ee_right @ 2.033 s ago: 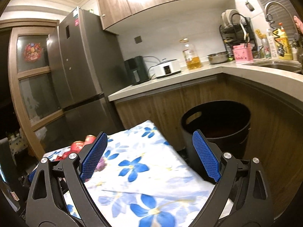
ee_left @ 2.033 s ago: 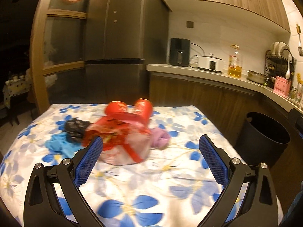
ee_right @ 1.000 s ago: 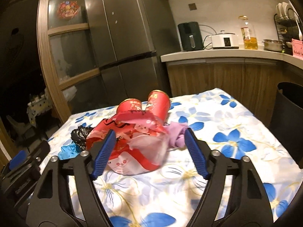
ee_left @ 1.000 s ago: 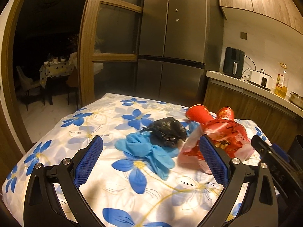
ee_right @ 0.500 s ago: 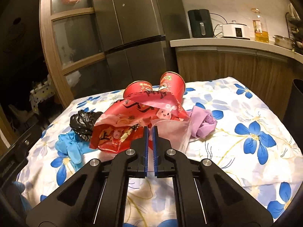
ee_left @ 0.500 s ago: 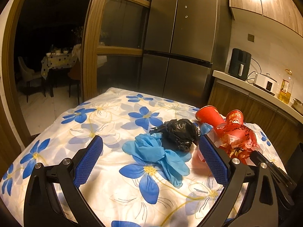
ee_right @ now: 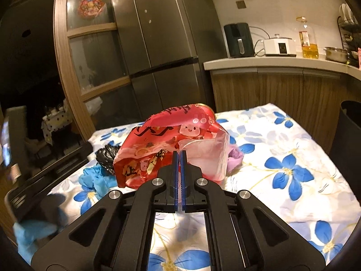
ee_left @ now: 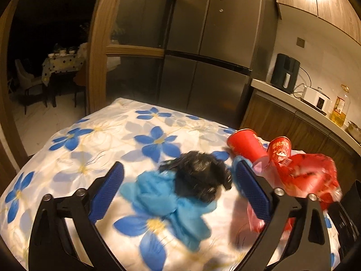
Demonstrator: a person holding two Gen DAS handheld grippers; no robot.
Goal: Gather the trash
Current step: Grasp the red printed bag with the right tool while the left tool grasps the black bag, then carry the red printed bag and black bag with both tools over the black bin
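Observation:
My right gripper (ee_right: 179, 153) is shut on the clear edge of a red printed plastic bag (ee_right: 167, 142), which hangs lifted off the floral tablecloth (ee_right: 282, 169). In the left wrist view the same red bag (ee_left: 313, 174) hovers at the right, beside two red paper cups (ee_left: 246, 143) lying on their sides. My left gripper (ee_left: 178, 167) is open, its blue pads on either side of a crumpled black bag (ee_left: 198, 178) and a blue glove (ee_left: 162, 198) on the cloth. Neither pad touches them. A purple wad (ee_right: 234, 158) lies behind the red bag.
A black bin (ee_right: 347, 131) stands off the table's right edge. A wooden counter (ee_right: 270, 65) with appliances and an oil bottle runs behind, and a steel fridge (ee_left: 214, 56) stands beyond the table. A hand in a blue glove (ee_right: 31, 232) shows at lower left.
The right gripper's jaws closed on the red bag's edge and the bag rose off the cloth. The left gripper moved in closer to the black bag and blue glove.

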